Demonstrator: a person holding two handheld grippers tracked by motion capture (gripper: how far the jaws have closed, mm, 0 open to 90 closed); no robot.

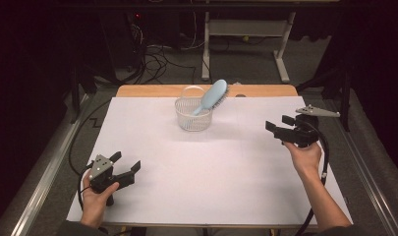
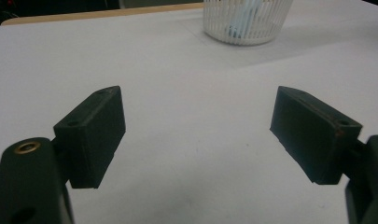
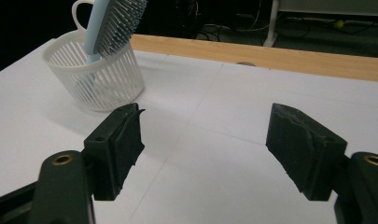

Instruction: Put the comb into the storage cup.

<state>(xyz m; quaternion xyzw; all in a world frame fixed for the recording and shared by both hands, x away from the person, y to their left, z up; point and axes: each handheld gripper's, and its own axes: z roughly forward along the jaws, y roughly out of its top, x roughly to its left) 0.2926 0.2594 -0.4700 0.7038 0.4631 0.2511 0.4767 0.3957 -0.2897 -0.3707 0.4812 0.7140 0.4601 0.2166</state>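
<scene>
Both tongs, left (image 1: 126, 163) and right (image 1: 278, 123), are gaping wide, holding nothing. Judging by the blue hairbrush (image 1: 212, 96) standing inside the white basket (image 1: 192, 119), placing looks finished.

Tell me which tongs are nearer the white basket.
Right. The right tongs hover beside the white basket, to its right; the left tongs sit farther off at the near left of the table.
</scene>
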